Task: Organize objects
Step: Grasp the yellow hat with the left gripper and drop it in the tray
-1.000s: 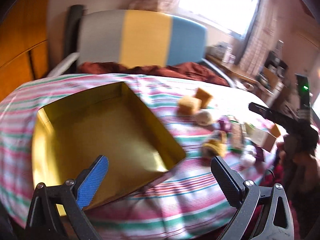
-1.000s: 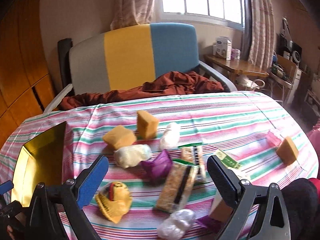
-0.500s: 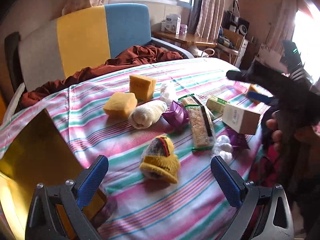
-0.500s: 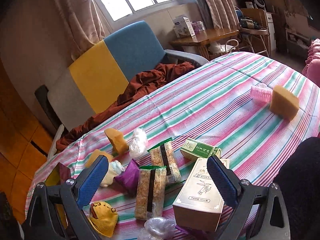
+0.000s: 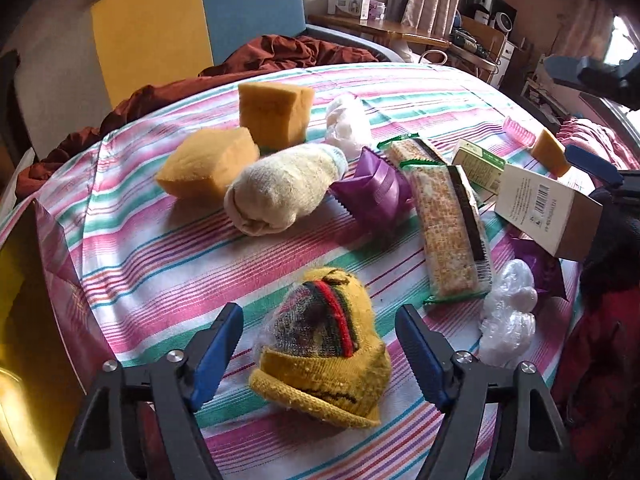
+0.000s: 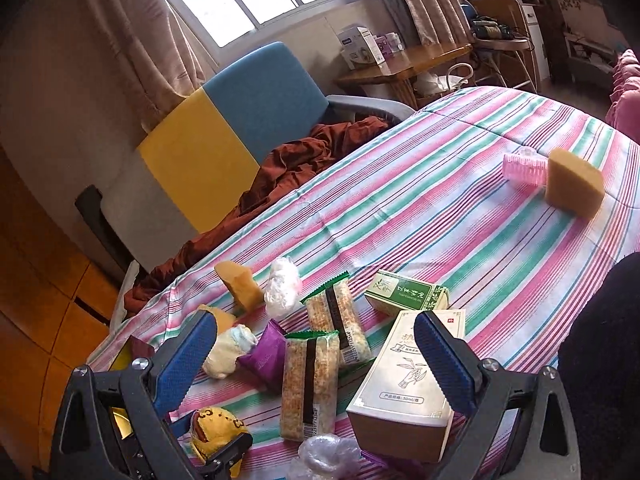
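Observation:
A rolled yellow sock [image 5: 324, 356] with red and dark stripes lies on the striped tablecloth [image 5: 168, 280]. My left gripper [image 5: 320, 350] straddles it. Its jaws are closing, and a narrow gap shows between each blue pad and the sock. The same sock [image 6: 216, 432] appears at the bottom left of the right wrist view. My right gripper [image 6: 316, 360] hangs open above two snack bars [image 6: 308, 384] and a white carton [image 6: 404, 396], gripping nothing. A gold box [image 5: 16, 320] sits at the table's left edge.
Beyond the sock lie two orange sponges [image 5: 208, 168], a cream sock roll [image 5: 276, 192], a purple packet [image 5: 372, 192], a green box [image 5: 480, 164] and plastic wads [image 5: 508, 308]. A pink curler [image 6: 524, 168] and another sponge [image 6: 572, 184] sit far right. An armchair [image 6: 224, 136] stands behind.
The left gripper swung from over the gold box to the yellow sock, dropped closer, and its jaws narrowed around it. The right gripper rolled, then held still over the carton.

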The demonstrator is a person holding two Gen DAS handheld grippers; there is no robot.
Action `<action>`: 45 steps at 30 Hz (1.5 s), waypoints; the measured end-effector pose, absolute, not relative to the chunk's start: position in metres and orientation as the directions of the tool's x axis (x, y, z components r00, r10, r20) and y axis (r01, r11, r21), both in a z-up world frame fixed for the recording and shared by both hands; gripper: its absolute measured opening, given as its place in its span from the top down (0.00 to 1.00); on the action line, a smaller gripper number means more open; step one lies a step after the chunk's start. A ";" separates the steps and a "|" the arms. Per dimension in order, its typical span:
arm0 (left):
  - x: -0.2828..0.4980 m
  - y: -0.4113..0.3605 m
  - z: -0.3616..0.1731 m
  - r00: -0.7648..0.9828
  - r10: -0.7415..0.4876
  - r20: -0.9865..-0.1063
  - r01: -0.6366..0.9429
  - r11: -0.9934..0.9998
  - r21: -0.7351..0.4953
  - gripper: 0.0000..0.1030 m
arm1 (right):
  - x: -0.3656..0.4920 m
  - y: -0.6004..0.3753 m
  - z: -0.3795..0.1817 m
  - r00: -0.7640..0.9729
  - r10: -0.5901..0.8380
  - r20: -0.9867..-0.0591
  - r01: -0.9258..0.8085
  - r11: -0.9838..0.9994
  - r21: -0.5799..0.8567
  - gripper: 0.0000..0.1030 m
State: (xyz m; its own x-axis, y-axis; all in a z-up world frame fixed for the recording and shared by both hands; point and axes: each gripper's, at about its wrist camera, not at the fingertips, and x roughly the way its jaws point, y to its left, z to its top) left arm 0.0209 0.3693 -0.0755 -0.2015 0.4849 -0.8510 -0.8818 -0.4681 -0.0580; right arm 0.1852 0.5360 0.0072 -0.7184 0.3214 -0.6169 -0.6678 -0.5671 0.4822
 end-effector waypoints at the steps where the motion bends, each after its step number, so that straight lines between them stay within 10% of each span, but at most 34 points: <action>1: 0.019 0.370 -0.079 -0.198 0.480 -0.855 -0.879 -0.473 -0.062 0.43 | 0.187 0.538 0.007 -0.720 0.323 -0.615 -0.669 -0.559 0.490 0.02; 14: 0.038 0.333 -0.064 -0.216 0.552 -0.806 -0.866 -0.489 -0.103 0.56 | 0.214 0.562 -0.014 -0.727 0.305 -0.615 -0.686 -0.355 0.635 0.02; 26: 0.050 0.287 -0.025 -0.234 0.625 -0.744 -0.866 -0.482 -0.132 0.56 | 0.173 0.581 0.001 -0.357 0.240 -0.903 -0.815 -0.553 0.175 0.02; 34: 0.048 0.265 -0.015 -0.253 0.647 -0.720 -0.849 -0.504 -0.155 0.56 | 0.151 0.572 -0.028 -0.175 0.164 -0.971 -0.775 -0.631 0.033 0.27; 36: 0.045 0.256 -0.011 -0.265 0.652 -0.710 -0.841 -0.516 -0.160 0.56 | 0.149 0.568 -0.037 -0.164 0.138 -0.977 -0.769 -0.638 0.039 0.48; 45: 0.015 0.198 0.004 -0.369 0.635 -0.679 -0.735 -0.646 -0.206 0.55 | 0.159 0.552 -0.039 -0.232 0.153 -0.961 -0.732 -0.678 0.069 0.51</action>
State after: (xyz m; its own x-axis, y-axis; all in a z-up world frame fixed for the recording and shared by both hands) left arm 0.0148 0.1977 0.0042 -0.3685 0.6354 -0.6786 -0.7349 -0.6462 -0.2060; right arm 0.1589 0.5516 -0.0392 -0.2317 0.1527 -0.9607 -0.7322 -0.6775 0.0689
